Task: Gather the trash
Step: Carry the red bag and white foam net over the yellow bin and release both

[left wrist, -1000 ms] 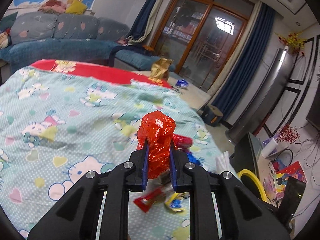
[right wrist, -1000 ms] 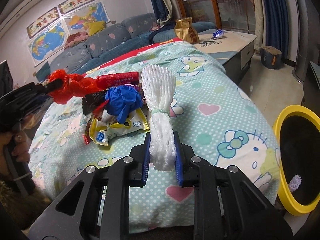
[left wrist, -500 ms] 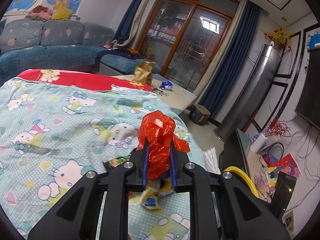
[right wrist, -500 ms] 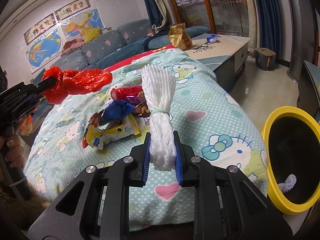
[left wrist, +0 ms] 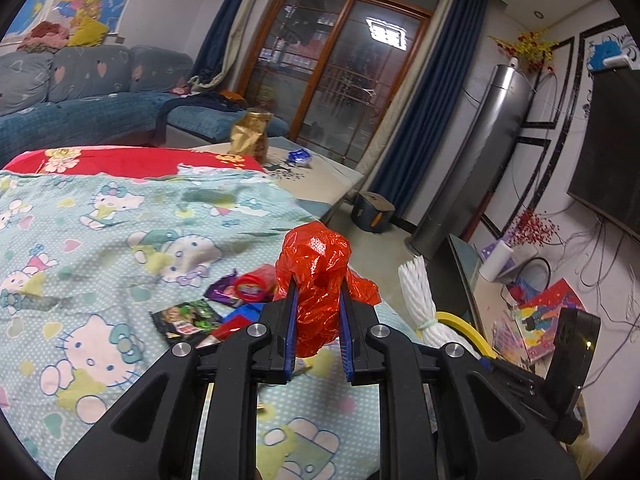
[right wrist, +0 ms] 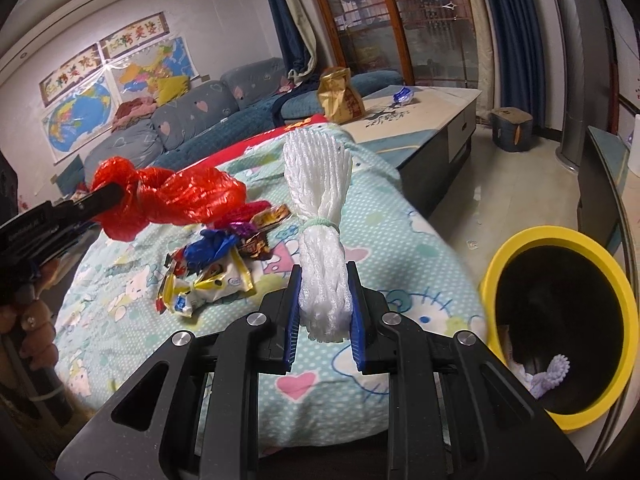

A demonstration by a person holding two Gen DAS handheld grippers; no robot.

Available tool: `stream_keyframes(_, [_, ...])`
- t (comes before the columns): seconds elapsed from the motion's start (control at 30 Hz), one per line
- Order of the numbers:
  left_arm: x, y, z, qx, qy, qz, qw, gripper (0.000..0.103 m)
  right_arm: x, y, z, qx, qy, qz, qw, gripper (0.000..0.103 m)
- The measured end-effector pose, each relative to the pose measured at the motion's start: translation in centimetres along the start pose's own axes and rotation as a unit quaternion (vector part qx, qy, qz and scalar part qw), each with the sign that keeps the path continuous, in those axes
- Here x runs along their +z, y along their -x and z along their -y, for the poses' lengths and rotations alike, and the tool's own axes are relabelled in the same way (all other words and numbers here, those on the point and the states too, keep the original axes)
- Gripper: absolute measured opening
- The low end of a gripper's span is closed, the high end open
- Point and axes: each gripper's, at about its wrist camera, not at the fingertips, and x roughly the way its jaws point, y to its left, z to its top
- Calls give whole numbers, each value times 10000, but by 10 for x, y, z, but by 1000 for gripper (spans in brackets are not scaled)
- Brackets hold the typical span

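Red plastic bag (left wrist: pixel 316 280) between left fingers (left wrist: pixel 291 312)

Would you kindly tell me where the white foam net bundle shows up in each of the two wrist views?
Left wrist view: the white foam net bundle stands right of centre, just right of the red plastic bag.
Right wrist view: it stands at centre, clamped upright in the right gripper.
Shared landmark: the gold paper bag on the low table.
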Motion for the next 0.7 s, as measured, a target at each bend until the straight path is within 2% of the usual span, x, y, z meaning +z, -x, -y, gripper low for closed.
stream_keyframes(0.7, [-11,-26,66,-575,-638,-237,9960,16,10,40,39,-600,-155,415,9972,16])
